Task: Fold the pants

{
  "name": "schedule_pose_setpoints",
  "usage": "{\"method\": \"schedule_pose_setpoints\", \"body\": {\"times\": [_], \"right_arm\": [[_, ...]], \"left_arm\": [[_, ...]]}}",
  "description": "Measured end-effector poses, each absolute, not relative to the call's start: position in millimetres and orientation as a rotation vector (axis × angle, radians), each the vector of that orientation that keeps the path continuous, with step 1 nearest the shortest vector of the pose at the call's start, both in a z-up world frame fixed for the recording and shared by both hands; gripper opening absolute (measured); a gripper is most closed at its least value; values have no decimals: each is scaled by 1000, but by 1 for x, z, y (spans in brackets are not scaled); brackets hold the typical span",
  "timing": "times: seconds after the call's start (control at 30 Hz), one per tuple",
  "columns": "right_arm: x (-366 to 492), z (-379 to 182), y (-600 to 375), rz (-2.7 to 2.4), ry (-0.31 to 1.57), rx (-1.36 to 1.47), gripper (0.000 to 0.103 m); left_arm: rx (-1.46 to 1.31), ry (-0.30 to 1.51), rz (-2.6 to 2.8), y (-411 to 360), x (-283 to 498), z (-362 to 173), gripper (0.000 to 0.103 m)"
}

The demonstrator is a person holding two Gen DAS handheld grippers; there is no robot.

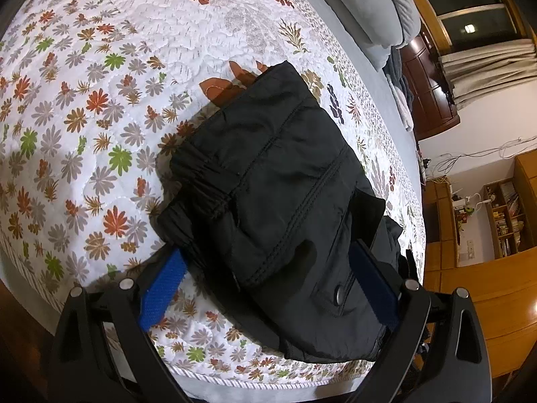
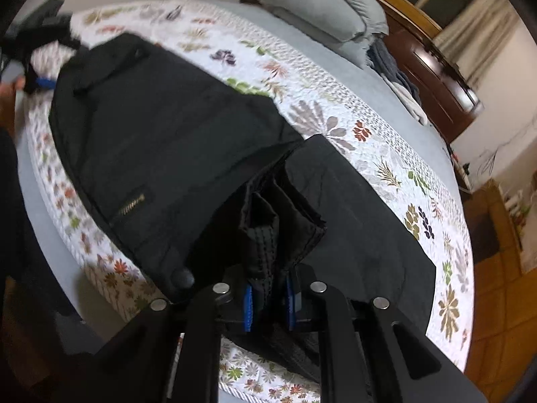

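Black pants (image 1: 275, 201) lie on a floral quilt (image 1: 100, 117), folded into a compact stack with the elastic waistband at the left. My left gripper (image 1: 268, 288) is open, its blue pads (image 1: 164, 288) spread on either side of the near end of the pants, not pinching them. In the right wrist view the pants (image 2: 161, 141) spread across the quilt (image 2: 386, 168). My right gripper (image 2: 268, 302) is shut on a bunched cuff edge of the pants (image 2: 268, 228), held just above the bed. The left gripper (image 2: 37, 50) shows at the far left.
Grey pillows (image 2: 319, 3) lie at the head of the bed by a wooden headboard (image 2: 436, 67). The bed's near edge (image 1: 251, 379) is close below the grippers. Wooden shelves (image 1: 503, 215) and floor are to the right.
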State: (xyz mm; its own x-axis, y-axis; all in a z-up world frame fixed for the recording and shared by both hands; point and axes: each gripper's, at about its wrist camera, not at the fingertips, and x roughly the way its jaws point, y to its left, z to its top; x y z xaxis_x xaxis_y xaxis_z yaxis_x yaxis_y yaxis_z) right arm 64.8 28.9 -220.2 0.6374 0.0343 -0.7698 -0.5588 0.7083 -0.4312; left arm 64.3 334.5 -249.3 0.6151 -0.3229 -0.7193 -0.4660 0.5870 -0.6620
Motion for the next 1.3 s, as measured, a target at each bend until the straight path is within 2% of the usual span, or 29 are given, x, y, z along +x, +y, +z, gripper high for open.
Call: {"method": "schedule_pose_setpoints", "body": {"times": [0.2, 0.3, 0.37, 0.43, 0.5, 0.63, 0.77, 0.9, 1.07, 1.1, 1.13, 1.3], "right_arm": [[62, -243, 38, 371, 831, -780, 17], [58, -252, 41, 373, 820, -823, 30], [55, -254, 43, 363, 803, -858, 33], [49, -253, 44, 364, 787, -872, 45], [37, -248, 44, 364, 748, -893, 52], [11, -227, 38, 401, 663, -900, 60], [9, -199, 14, 390, 616, -808, 60], [54, -194, -15, 310, 714, -658, 59], [76, -220, -7, 338, 797, -667, 57], [74, -226, -4, 343, 799, -688, 51], [69, -231, -1, 349, 798, -707, 49], [69, -234, 5, 384, 821, -786, 50]], "left_arm": [[-959, 955, 104, 333, 68, -250, 95], [-953, 958, 109, 331, 70, -251, 95], [-954, 957, 109, 331, 71, -251, 95], [-957, 956, 108, 330, 71, -251, 95], [-956, 958, 107, 329, 72, -252, 95], [-951, 962, 102, 329, 72, -253, 95], [-955, 957, 98, 329, 71, -254, 95], [-961, 954, 99, 331, 70, -254, 95], [-986, 930, 102, 335, 63, -256, 96], [-989, 927, 104, 335, 62, -256, 96], [-993, 924, 105, 335, 61, -256, 96], [-1006, 915, 101, 337, 56, -256, 96]]}}
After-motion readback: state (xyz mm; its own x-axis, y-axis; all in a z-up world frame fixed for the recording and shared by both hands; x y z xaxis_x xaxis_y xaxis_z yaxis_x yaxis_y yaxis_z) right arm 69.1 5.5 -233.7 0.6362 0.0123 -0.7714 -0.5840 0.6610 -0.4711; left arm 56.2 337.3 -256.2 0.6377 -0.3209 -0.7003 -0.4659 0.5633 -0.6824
